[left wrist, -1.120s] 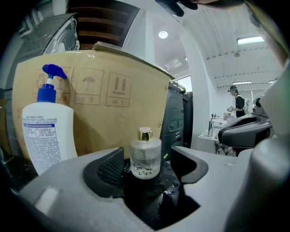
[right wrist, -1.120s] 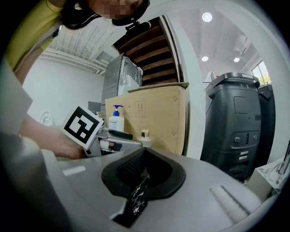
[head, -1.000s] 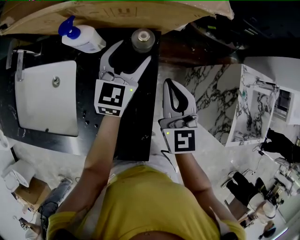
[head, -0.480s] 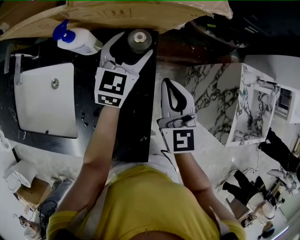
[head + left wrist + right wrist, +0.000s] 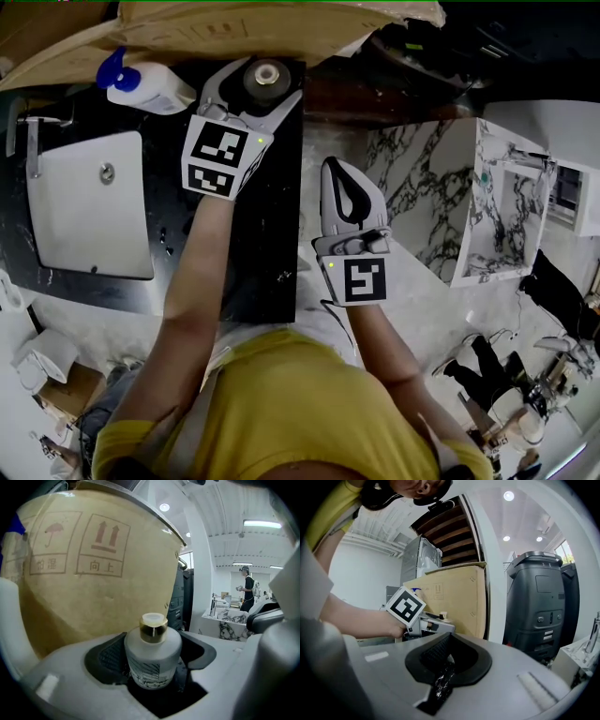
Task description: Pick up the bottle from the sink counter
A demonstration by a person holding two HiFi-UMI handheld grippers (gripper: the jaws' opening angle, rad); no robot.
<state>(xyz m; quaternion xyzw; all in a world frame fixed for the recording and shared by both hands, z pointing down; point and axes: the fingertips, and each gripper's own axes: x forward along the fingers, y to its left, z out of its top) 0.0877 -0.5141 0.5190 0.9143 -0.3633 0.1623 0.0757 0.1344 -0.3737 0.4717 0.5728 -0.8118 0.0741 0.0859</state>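
Observation:
A short frosted bottle [image 5: 266,80] with a gold cap stands on the black counter [image 5: 272,253] near its far edge, against a cardboard sheet. My left gripper [image 5: 265,77] is open, one jaw on each side of the bottle. In the left gripper view the bottle [image 5: 153,660] fills the space between the dark pads [image 5: 108,657], and I cannot tell if they touch it. My right gripper [image 5: 337,167] hangs shut and empty beyond the counter's right edge. In the right gripper view its jaws [image 5: 449,660] meet, and the left gripper [image 5: 423,621] shows at the left with the bottle cap [image 5: 443,616].
A white pump bottle with a blue head [image 5: 141,82] lies left of the bottle. A white sink basin [image 5: 89,202] with a faucet [image 5: 33,131] is set in the counter's left part. The cardboard sheet [image 5: 262,28] leans behind. A marble block [image 5: 422,197] stands to the right.
My left gripper has moved forward along the counter until its open jaws came round the bottle. The right gripper has stayed in place.

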